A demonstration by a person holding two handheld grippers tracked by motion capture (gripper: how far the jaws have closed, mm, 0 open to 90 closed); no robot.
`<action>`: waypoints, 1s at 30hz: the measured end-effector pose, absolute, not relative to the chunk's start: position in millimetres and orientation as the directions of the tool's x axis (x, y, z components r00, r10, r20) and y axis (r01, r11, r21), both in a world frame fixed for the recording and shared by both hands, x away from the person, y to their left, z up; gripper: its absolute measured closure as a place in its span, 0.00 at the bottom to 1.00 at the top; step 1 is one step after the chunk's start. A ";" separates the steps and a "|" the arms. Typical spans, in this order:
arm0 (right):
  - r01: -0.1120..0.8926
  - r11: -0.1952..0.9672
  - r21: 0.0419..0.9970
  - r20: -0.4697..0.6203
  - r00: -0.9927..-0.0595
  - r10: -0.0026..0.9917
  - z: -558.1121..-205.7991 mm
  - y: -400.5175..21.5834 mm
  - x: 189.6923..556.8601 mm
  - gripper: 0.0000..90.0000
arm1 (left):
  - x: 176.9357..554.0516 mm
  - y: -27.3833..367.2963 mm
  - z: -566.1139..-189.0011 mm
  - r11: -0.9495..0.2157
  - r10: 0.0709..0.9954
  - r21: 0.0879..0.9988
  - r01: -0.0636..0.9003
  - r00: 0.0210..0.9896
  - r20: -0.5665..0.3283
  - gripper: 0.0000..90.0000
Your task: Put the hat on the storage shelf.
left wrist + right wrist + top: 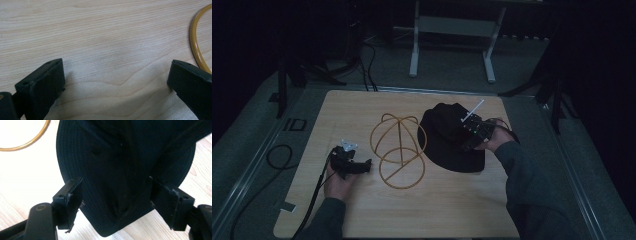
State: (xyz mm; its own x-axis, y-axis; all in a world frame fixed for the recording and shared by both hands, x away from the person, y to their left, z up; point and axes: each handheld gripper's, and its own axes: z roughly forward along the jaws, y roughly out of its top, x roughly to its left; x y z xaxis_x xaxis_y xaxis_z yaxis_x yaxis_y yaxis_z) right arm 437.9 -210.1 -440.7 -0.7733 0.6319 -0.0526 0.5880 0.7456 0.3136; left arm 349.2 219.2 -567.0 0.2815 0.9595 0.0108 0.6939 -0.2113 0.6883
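Observation:
A black brimmed hat (447, 137) lies on the wooden table (347, 110), right of centre. Beside it to the left stands a gold wire hat stand (398, 149) with a domed top and ring base. My right gripper (469, 136) hovers over the hat's right side; its own view shows the jaws wide apart above the hat (120, 165), open. My left gripper (367, 166) rests low on the table, left of the stand's ring base. In its own view the jaws stand wide apart over bare wood, with the gold ring (196, 47) at the right edge.
The table's front edge is near the person's forearms. A black cable (277, 157) loops on the grey floor at the left. A white metal frame (452, 30) stands beyond the table's far edge. Dark stands flank the table on both sides.

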 end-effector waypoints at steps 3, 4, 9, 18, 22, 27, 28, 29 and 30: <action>0.592 0.749 0.299 -0.060 -0.771 0.634 -440.6 -206.7 443.9 0.26 | 349.5 219.2 -567.1 -0.212 0.959 0.689 0.693 0.283 0.011 0.02; 0.599 0.744 0.295 -0.054 -0.767 0.639 -440.7 -205.4 445.5 0.26 | 349.8 219.1 -567.1 -0.213 0.959 0.689 0.692 0.284 0.011 0.02; 0.616 0.743 0.261 -0.042 -0.762 0.647 -442.9 -199.8 458.3 0.24 | 350.5 218.7 -566.9 -0.214 0.959 0.688 0.694 0.284 0.012 0.02; 0.626 0.745 0.230 -0.034 -0.760 0.649 -444.5 -191.4 471.6 0.23 | 351.0 218.3 -566.9 -0.212 0.959 0.688 0.694 0.284 0.010 0.02; 0.640 0.743 0.196 -0.026 -0.754 0.656 -449.9 -188.5 479.2 0.24 | 351.2 218.2 -567.0 -0.211 0.959 0.689 0.694 0.283 0.009 0.02; 0.644 0.748 0.160 -0.009 -0.757 0.654 -452.9 -184.5 484.1 0.29 | 351.5 218.1 -567.0 -0.213 0.958 0.688 0.693 0.286 0.009 0.02; 0.645 0.749 0.152 -0.004 -0.757 0.653 -453.7 -183.5 485.1 0.30 | 351.5 218.1 -567.0 -0.213 0.958 0.688 0.693 0.286 0.009 0.02; 0.650 0.747 0.142 -0.001 -0.755 0.656 -454.8 -182.3 486.0 0.32 | 351.5 218.1 -567.0 -0.213 0.958 0.688 0.693 0.286 0.009 0.02; 0.653 0.746 0.135 -0.002 -0.752 0.659 -456.0 -181.3 486.9 0.34 | 351.5 218.1 -567.0 -0.213 0.958 0.688 0.693 0.286 0.009 0.02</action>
State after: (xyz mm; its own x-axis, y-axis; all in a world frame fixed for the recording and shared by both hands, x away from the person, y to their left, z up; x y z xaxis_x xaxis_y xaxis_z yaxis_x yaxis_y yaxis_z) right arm 486.9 -181.3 -456.0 -0.7522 0.6590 -0.0022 0.6528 0.7455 0.1346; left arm 351.5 218.1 -567.0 0.2856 0.9583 0.0090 0.6933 -0.2131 0.6885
